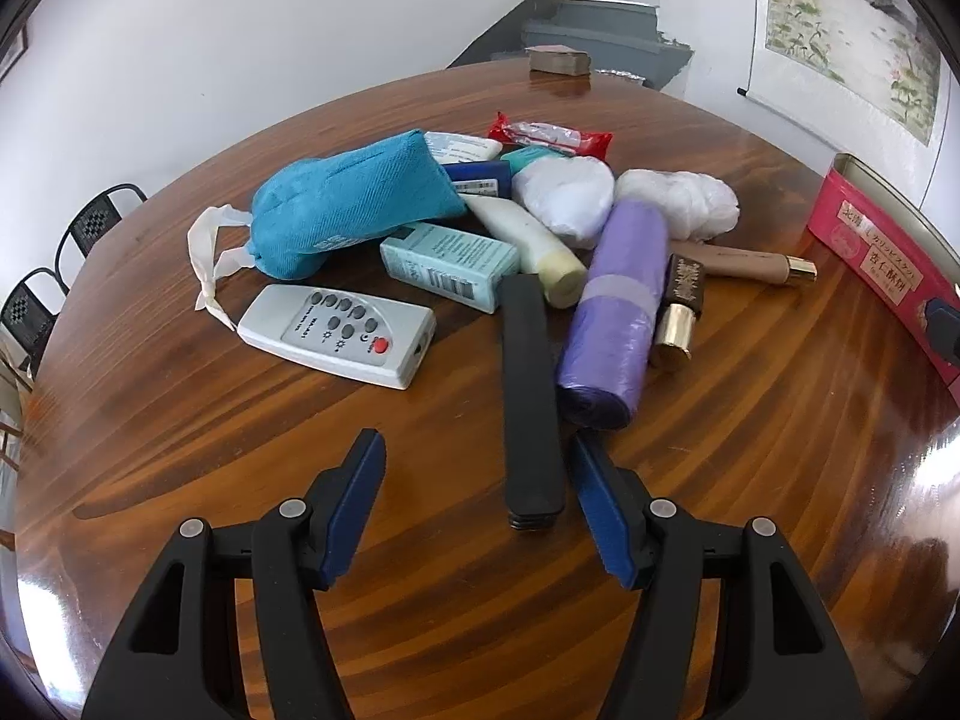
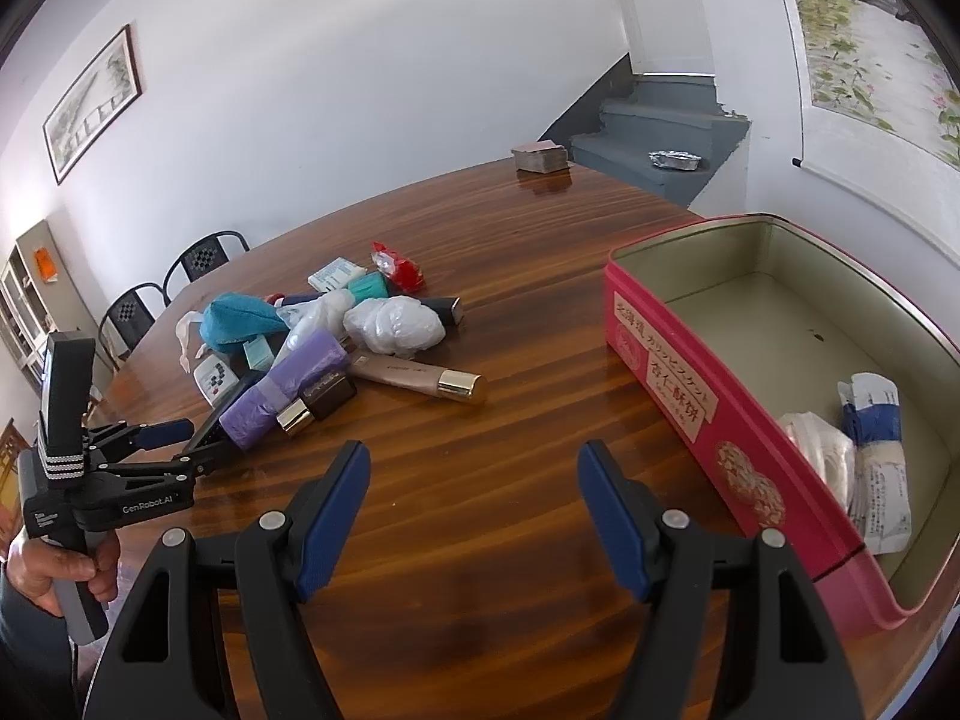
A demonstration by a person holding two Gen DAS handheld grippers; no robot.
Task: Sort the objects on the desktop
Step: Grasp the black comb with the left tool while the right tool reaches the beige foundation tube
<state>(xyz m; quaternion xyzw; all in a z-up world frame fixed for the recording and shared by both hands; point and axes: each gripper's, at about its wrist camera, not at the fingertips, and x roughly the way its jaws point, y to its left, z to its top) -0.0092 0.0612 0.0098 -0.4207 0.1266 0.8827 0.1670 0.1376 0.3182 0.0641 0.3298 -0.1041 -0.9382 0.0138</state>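
Observation:
A heap of small items lies mid-table: a blue cloth pouch (image 1: 348, 204), a grey remote (image 1: 339, 333), a teal box (image 1: 450, 264), a cream tube (image 1: 528, 240), a purple roll (image 1: 618, 312) and a beige gold-capped tube (image 1: 744, 261). A long black bar (image 1: 531, 396) reaches toward me from the heap. Its near end lies between the jaws of my left gripper (image 1: 477, 444), close to the right finger, and neither pad presses on it. My right gripper (image 2: 474, 450) stands open over bare wood, left of the pink tin (image 2: 660, 372). The tin holds white and blue packets (image 2: 876, 456).
A brown block (image 1: 558, 60) sits at the table's far edge. Black chairs (image 1: 99, 219) stand along the left side. A person's hand (image 2: 54, 564) holds the left gripper's handle. Grey stairs (image 2: 654, 132) rise behind the table.

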